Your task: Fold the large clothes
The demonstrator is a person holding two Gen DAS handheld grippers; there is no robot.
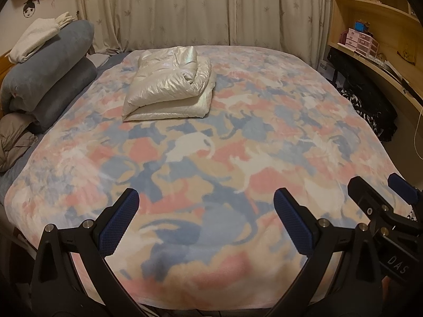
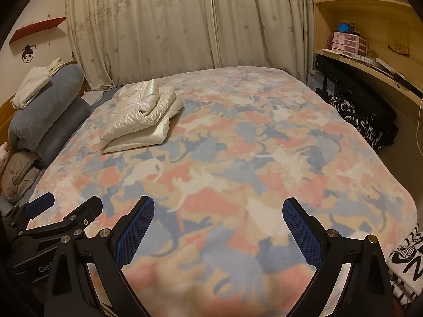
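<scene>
The white puffy jacket (image 1: 169,84) sits folded into a thick, roughly square bundle on the bed (image 1: 264,137), up toward 11 o'clock from where the person stands at the foot, with 2 layers stacked and the glossy top layer slumping a little over the flatter one beneath. It lies well apart from both tools, which suggests to me the folding is done or nearly so and the bundle has been set near the pillows (image 1: 50,71) to leave the cat-print blanket (image 2: 238,158) free. The left gripper (image 1: 206,211) hangs low over the near edge of the bed at 6 o'clock, its blue-padded fingers (image 1: 121,222) spread wide with nothing between them; the right gripper (image 2: 218,222) is just beside it, likewise spread and empty. Held level and side by side, they look at rest rather than reaching. At 9 o'clock, folded pale cloths (image 2: 34,84) rest atop the pillows.
</scene>
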